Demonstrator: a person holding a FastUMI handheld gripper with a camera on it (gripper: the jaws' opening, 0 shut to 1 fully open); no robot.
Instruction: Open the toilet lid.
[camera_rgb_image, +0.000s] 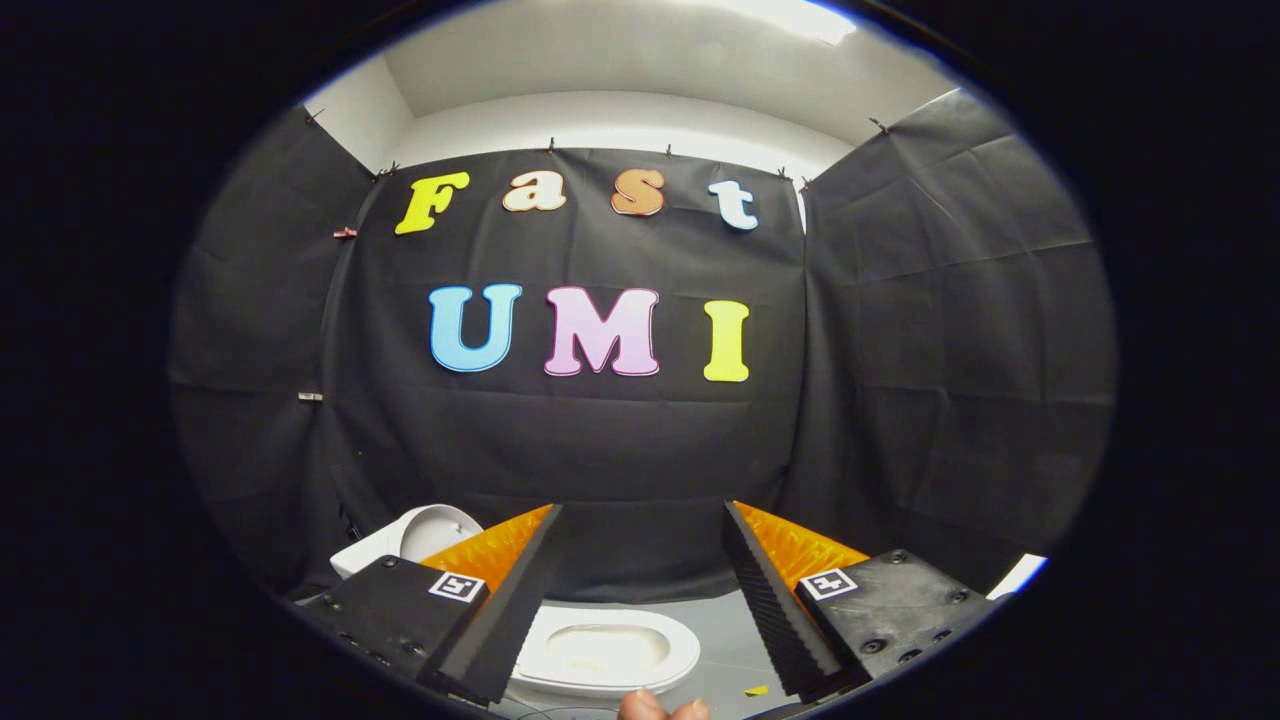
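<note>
Gripper (640, 600) released, fingers spread wide and grasping nothing, held high and level toward the booth wall (600, 450). Toilet (600, 655) low on the floor (735, 640), seen in the gap between the 2 fingers and well apart from them. Seat ring looks exposed with the bowl visible through it; a white rounded piece (425, 535) behind the left finger, beyond the bowl, possibly the lid already raised, though too hidden to tell for sure. Fingertips of a hand (660, 708) at the near edge below the bowl.

Risks from here:
- Misjudging lid state: pulling at the seat instead of the lid if the white piece is in fact the lid standing up
- Descending blind: left finger blocks that piece, so a clipped rim or a knock is likely
- Open fingers sliding off smooth ceramic or plastic edge, letting a half-raised part slam down
- Snagging the cloth wall if pushed too far back
</note>
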